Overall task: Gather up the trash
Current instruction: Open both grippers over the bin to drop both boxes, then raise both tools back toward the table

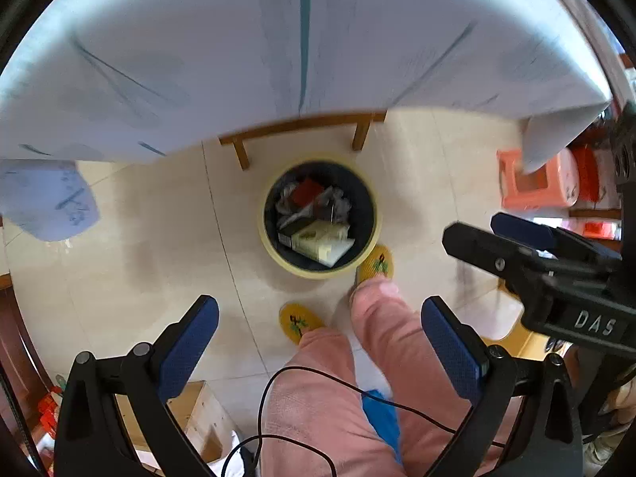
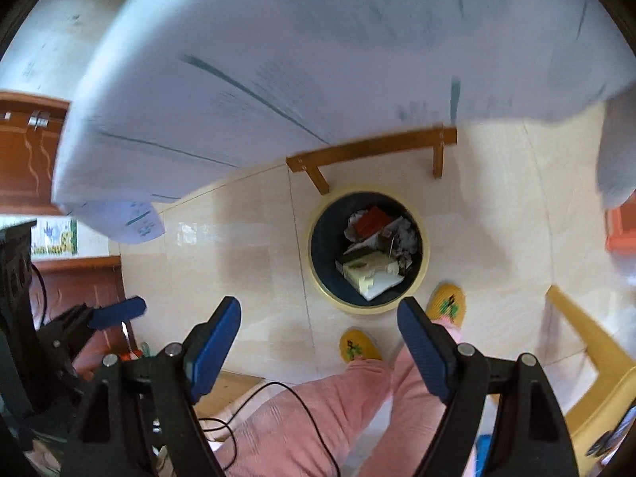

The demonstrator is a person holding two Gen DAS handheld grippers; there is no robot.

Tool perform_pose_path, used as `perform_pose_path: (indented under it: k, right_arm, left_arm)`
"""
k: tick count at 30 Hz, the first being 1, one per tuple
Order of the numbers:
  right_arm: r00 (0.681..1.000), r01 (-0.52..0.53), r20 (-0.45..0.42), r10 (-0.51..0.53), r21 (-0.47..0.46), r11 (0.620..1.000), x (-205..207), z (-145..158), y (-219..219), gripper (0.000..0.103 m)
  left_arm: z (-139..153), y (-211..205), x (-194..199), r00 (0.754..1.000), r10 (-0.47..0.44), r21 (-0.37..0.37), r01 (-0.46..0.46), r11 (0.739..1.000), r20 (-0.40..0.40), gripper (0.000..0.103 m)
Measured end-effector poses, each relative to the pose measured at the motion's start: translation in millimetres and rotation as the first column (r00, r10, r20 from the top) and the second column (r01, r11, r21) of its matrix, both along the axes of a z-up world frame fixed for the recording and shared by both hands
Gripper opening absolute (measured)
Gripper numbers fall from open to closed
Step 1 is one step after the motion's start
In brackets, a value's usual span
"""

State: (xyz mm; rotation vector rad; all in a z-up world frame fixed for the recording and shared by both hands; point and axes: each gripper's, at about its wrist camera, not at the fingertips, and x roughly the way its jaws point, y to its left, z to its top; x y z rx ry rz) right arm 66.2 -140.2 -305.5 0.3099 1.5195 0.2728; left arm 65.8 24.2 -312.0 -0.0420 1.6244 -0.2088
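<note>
Now both claws, left claw (image 1: 320, 318) and right claw (image 2: 318, 320), wide open and empty above trash-filled bin (image 1: 278, 254).

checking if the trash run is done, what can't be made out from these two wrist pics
- Table top: smeared by motion blur in both wrist views, so any trash left on it cannot be seen.
- Bin: its lower contents are hidden under the pale box and crumpled paper.
- Under the table: covered by the hanging cloth.
- Left gripper and right gripper: both open, nothing between them.

Tiled floor (image 1: 151, 246): bin (image 1: 320, 274), orange stool (image 1: 528, 187), slippers (image 1: 296, 324).
</note>
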Motion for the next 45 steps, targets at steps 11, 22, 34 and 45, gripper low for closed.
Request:
perform_pose_path:
  k: [11, 22, 34, 45]
  right_arm:
    - [0.975, -0.089, 0.206, 0.080, 0.036, 0.995, 21.2, 122.7, -8.0, 0.081]
    - [0.881, -0.209, 0.445, 0.158, 0.068, 0.976, 78.0, 231.8, -24.1, 0.081]
    - [0.830, -0.190, 0.550, 0.097, 0.115, 0.975, 169.5, 284.3, -41.5, 0.072]
    - [0.890, 0.089, 0.430, -0.154, 0.167, 0.982, 299.9, 271.6, -22.8, 0.062]
  left_arm:
    - [135.4, 11.0, 11.8, 0.974, 0.063, -0.003, -0.064, 0.998, 0.218, 0.101]
    - [268.9, 2.2, 47.2, 0.877, 0.114, 0.060, -0.160, 0.985, 0.466, 0.101]
    - [361.1, -14.2, 119.2, 0.767, 0.008, 0.192, -0.171, 0.966, 0.641, 0.101]
    - [325.3, 29.9, 288.6, 0.798, -0.041, 0.089, -0.016, 0.996, 0.601, 0.100]
